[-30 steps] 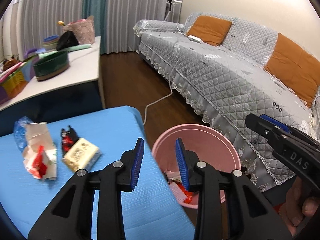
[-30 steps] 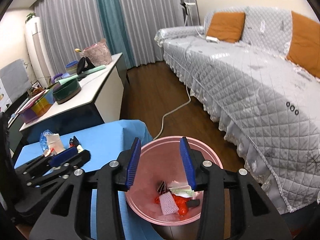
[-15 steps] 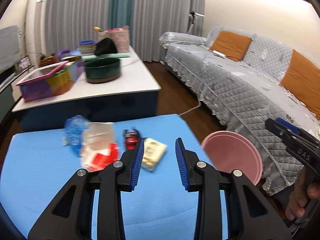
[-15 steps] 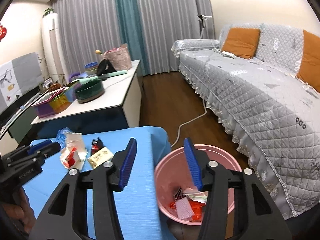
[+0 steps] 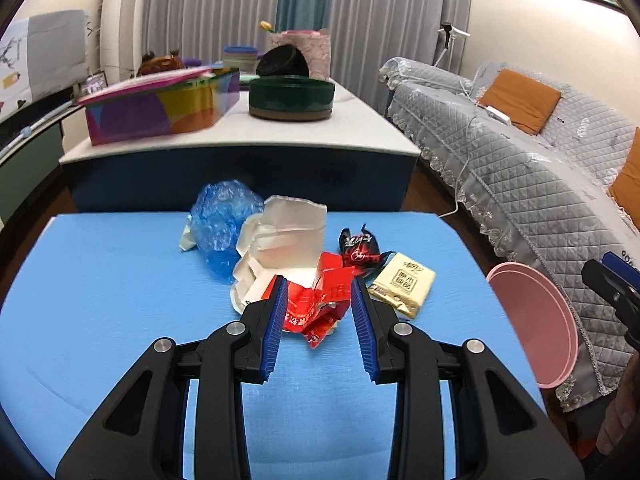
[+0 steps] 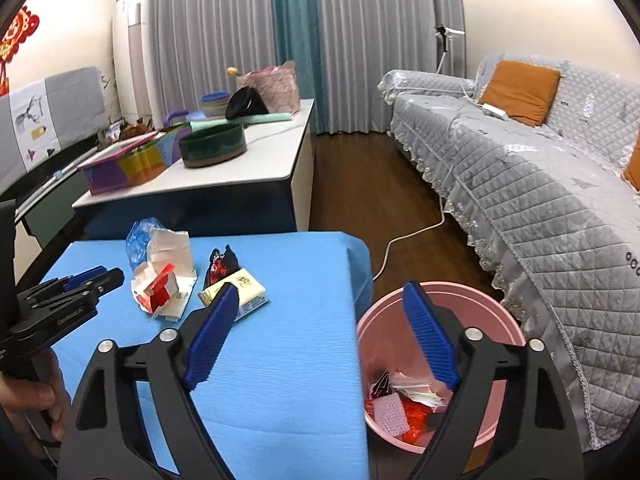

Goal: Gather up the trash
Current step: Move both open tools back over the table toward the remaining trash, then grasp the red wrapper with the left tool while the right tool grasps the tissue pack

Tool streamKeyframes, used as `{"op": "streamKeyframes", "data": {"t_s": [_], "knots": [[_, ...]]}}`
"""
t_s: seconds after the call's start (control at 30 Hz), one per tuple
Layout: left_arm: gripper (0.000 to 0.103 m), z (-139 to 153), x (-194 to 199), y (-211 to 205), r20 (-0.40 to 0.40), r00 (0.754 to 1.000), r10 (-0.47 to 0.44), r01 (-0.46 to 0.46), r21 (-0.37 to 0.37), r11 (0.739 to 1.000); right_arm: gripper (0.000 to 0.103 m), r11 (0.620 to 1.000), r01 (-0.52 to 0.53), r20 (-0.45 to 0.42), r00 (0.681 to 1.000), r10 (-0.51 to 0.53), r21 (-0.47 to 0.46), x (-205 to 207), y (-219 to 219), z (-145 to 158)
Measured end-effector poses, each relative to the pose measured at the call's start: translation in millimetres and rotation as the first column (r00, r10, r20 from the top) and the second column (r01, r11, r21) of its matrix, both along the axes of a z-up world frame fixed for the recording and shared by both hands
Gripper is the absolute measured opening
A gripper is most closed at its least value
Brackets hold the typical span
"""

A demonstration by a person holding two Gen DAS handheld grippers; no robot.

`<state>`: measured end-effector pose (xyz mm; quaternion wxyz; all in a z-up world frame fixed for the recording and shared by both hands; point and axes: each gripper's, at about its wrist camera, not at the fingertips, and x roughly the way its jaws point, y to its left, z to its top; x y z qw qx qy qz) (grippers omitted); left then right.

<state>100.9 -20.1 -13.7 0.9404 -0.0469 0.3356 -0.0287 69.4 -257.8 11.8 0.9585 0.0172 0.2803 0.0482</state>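
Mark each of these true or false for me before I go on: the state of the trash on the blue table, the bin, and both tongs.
1. The pink bin already holds some trash. True.
2. The blue table is cleared of trash. False: a blue plastic bag, white torn packaging, a red wrapper, a black wrapper and a yellow packet lie on it.
3. The left tongs point at the red wrapper without holding it. True.
4. The right tongs grip a wrapper. False: they are opening with nothing between them.
5. The bin stands on the table. False: it sits on the floor beside it.
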Motion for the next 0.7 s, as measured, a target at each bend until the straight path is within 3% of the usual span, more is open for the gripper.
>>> {"op": "streamKeyframes", "data": {"t_s": [0.07, 0.23, 0.5, 0.57, 0.6, 0.7], "knots": [[0.033, -6.5, 4.2, -2.0, -0.011, 1.0, -0.014, 0.013, -0.008, 1.0, 0.086, 1.0, -0.008, -0.012, 1.0, 0.008, -0.001, 6.4, 4.0, -5.2], [0.049, -17.4, 12.0, -10.9, -0.012, 0.999, -0.039, 0.039, 0.019, 0.999, 0.088, 1.0, -0.027, -0.039, 0.999, 0.027, -0.003, 21.4, 15.3, -17.0], [0.048, -31.5, 27.6, -6.5, -0.057, 0.998, -0.02, 0.021, 0.014, 1.0, 0.091, 0.998, -0.059, -0.076, 0.995, 0.059, 0.002, 40.3, 33.2, -31.3], [0.037, -33.4, 29.6, -4.9, -0.068, 0.997, -0.021, 0.021, 0.006, 1.0, 0.091, 0.998, -0.07, -0.085, 0.994, 0.07, 0.006, 44.6, 40.5, -34.6], [0.026, -33.9, 30.1, -4.7, -0.074, 0.997, -0.024, 0.024, 0.004, 1.0, 0.091, 0.997, -0.074, -0.088, 0.993, 0.074, 0.005, 46.0, 42.9, -35.7], [0.022, -34.5, 27.9, -2.4, -0.082, 0.996, -0.021, 0.022, 0.01, 1.0, 0.094, 0.996, -0.094, -0.104, 0.99, 0.094, -0.004, 52.3, 54.2, -41.8]]}}
